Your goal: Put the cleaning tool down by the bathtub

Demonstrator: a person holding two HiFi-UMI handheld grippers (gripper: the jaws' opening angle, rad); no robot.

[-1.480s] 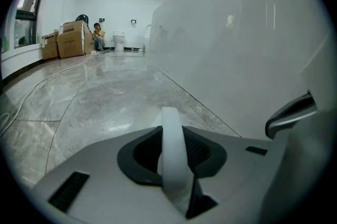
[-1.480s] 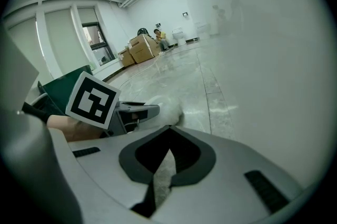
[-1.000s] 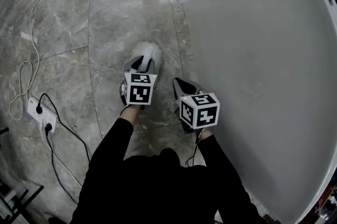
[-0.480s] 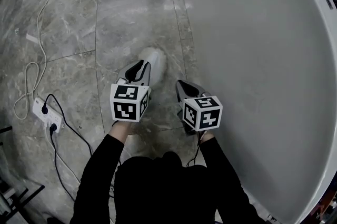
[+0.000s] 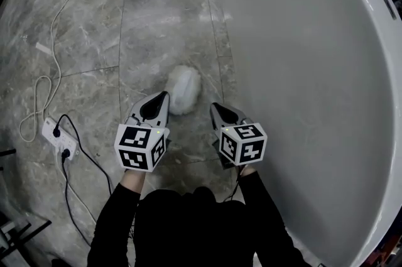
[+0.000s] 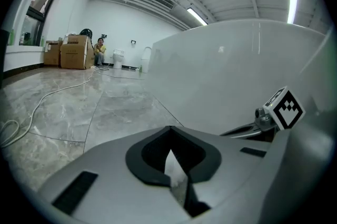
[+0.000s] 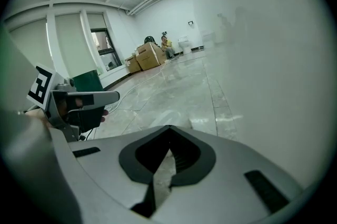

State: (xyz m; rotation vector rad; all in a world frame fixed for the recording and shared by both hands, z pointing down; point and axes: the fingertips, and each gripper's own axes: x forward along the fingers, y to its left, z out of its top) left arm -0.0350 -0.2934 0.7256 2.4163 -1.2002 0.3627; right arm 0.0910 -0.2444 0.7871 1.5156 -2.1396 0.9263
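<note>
- Cleaning tool lies on the floor, on a grey marble tile near the bathtub outer wall. A strip of tile shows between them, so not touching as far as I can tell.
- That is the spot the task names, so I'd call the put-down done.
- Left gripper: jaws have just been closing and are now pressed together with nothing between them. Its own view shows only floor and tub wall past the tips.
- From the head view its tip overlaps the tool's near edge. It looks to be above the tool rather than on it, but I can't be sure.
- Right gripper: jaws together too, empty. It hangs between tool and tub, tipped down toward the floor.
- Both closed and empty reads as hands-off: tool set down, nothing to carry.
- Tool look: a white, fluffy, rounded lump with soft edges, like a mitt or mop pad. No handle visible. Probably light and limp, so it should sit where it lies.
- Power strip and its cables lie well off to the left.
</note>
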